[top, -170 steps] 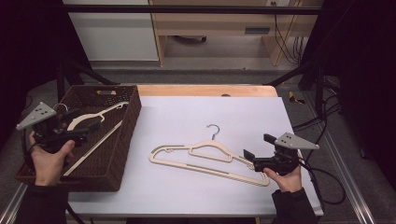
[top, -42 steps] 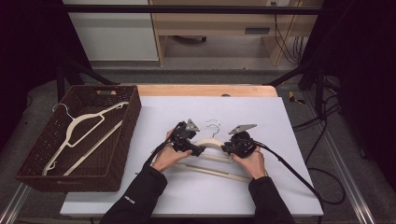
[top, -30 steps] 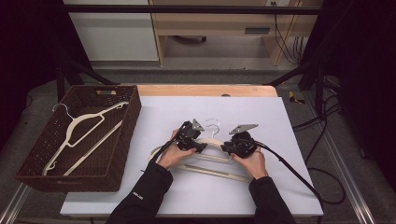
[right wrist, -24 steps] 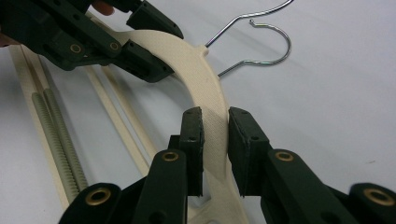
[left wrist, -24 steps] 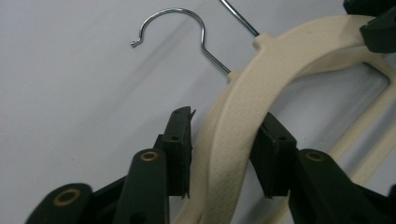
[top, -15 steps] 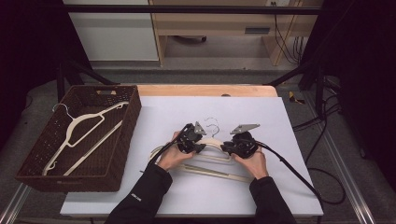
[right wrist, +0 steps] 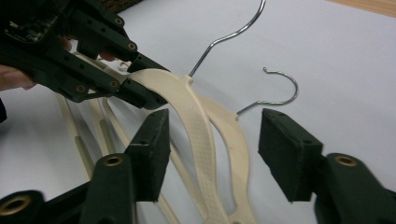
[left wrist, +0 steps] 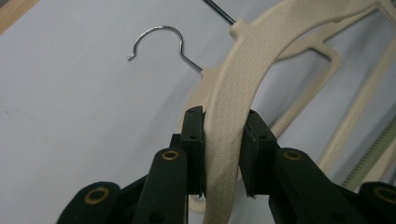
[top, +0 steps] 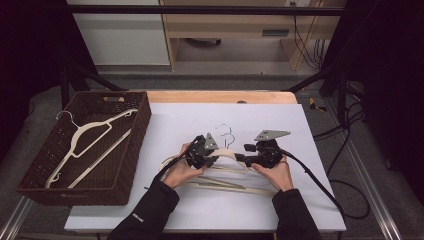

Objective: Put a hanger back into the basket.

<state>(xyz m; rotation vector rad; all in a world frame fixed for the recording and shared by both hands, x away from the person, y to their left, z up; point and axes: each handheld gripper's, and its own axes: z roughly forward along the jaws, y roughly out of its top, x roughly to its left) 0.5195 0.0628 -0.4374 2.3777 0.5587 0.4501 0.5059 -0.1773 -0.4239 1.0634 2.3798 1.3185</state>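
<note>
Cream plastic hanger [left wrist: 233, 107] is pinched in my left hand-held gripper [left wrist: 223, 140]; its long arm runs through my right hand-held gripper [right wrist: 212, 149], whose jaws have just opened, touching nothing.

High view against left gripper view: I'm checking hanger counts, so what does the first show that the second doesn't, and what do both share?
The high view alone takes in the brown wicker basket with a cream plastic hanger lying inside, the white table, and the right gripper.

The left gripper view alone gives the close detail: the left gripper with its fingers pressed on the textured arm of the upper cream hanger.

Both share the stacked cream hangers on the table and their two wire hooks.
</note>
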